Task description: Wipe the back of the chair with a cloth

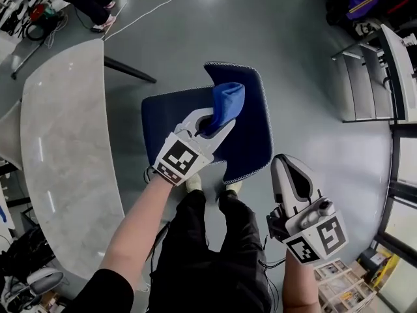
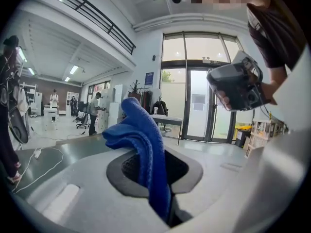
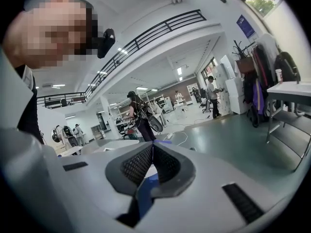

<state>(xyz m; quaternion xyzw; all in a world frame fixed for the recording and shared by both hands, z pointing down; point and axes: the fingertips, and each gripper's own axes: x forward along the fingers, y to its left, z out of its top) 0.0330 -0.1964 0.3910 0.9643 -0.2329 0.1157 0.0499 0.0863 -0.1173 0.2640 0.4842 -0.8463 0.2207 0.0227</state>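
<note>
Grey polished floor (image 1: pixel 293 57) fills the head view and reflects the ceiling lights. Pale veined stone forms the top of the curved table (image 1: pixel 65 162) at left. A strip of floor separates its rounded edge from the navy chair (image 1: pixel 251 135) at centre. White stitching trims the rim of the chair's upholstery. The person's dark trouser legs (image 1: pixel 215 253) stand just below the chair's near edge.

Left gripper (image 1: pixel 218 124): reaches over the chair, jaws clamped on a bright blue cloth (image 1: pixel 225 106). The cloth stands up in a fold above the jaw tips and lies over the navy fabric. In the left gripper view the same cloth (image 2: pixel 143 144) runs down between the two pads, pinched there.

Right gripper (image 1: pixel 287 165): held apart, to the right of the chair and above bare floor. The right gripper view shows this gripper (image 3: pixel 151 147) with pads meeting at the tips and gripping nothing.

Surroundings: metal shelving (image 1: pixel 371 77) stands well to the right of the chair. A white cable (image 1: pixel 156 8) trails across the floor at top left. Beyond the chair's far edge the floor runs open toward the top of the view. The gripper views show a tall hall with a railed upper gallery, glass doors and distant people at workstations.
</note>
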